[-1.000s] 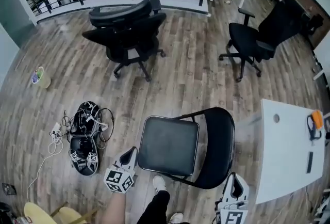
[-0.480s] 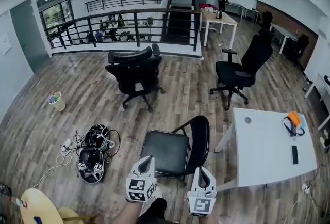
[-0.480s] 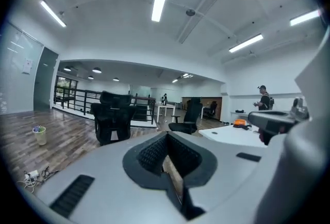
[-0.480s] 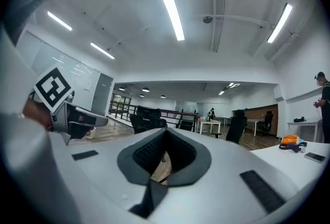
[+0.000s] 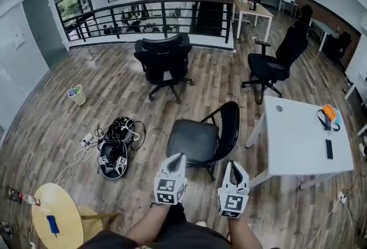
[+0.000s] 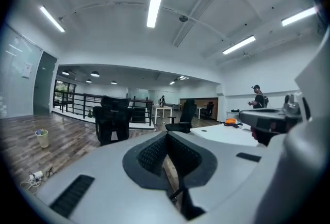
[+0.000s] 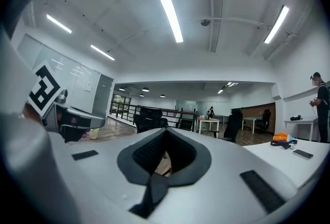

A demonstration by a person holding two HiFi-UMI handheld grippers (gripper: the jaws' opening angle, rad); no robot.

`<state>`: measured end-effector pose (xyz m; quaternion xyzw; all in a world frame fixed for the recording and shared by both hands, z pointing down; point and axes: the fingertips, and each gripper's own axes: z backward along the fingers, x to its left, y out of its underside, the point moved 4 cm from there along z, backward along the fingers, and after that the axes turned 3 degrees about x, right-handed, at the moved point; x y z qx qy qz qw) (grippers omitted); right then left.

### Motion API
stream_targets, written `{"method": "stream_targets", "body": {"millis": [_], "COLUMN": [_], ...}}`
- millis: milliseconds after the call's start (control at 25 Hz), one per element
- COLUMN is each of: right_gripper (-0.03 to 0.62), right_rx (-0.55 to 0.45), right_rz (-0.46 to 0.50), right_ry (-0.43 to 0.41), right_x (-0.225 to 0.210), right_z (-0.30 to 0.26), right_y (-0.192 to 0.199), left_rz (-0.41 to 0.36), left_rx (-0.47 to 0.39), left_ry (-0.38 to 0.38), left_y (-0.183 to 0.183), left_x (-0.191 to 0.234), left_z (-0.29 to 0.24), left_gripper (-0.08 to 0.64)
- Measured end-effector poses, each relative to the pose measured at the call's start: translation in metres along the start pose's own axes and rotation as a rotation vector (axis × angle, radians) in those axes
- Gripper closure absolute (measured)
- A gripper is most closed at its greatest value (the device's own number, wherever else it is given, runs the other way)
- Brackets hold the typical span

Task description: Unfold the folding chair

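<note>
The black folding chair (image 5: 202,139) stands unfolded on the wood floor in the head view, its seat flat and its backrest upright on the right. My left gripper (image 5: 177,157) hovers just in front of the seat's near edge, shut with nothing in it. To its right my right gripper (image 5: 235,168) is shut and empty too, near the chair's front right leg. Both point roughly level, away from me. In the left gripper view (image 6: 167,138) and the right gripper view (image 7: 165,138) the dark pads meet, and only a sliver of floor shows past them.
A white table (image 5: 298,144) with an orange item and a dark phone stands right of the chair. Two black office chairs (image 5: 165,58) (image 5: 278,61) are farther back, before a black railing (image 5: 155,12). A bundle of cables and gear (image 5: 117,141) lies at left, a round yellow stool (image 5: 54,222) near left.
Both grippers rose and came together in front of the chair. The head view lifted and pulled back, so the chair now looks smaller and farther off, and more of the room shows.
</note>
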<state>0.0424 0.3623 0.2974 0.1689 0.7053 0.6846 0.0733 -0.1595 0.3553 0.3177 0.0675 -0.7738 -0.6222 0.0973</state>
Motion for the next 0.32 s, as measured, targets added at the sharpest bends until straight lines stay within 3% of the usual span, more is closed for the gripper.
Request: {"method": "stream_targets", "body": {"millis": [320], "right_gripper": [0.58], "right_rx": [-0.005], "right_rz": [0.012], "right_ry": [0.005], "right_x": [0.011], "right_z": [-0.023], "right_y": [-0.002], "left_rz": [-0.076], "left_rx": [-0.054], "left_ry": [0.004], "left_y": [-0.008], "left_x": [0.008], "left_z": [-0.015], "left_gripper": [0.555]}}
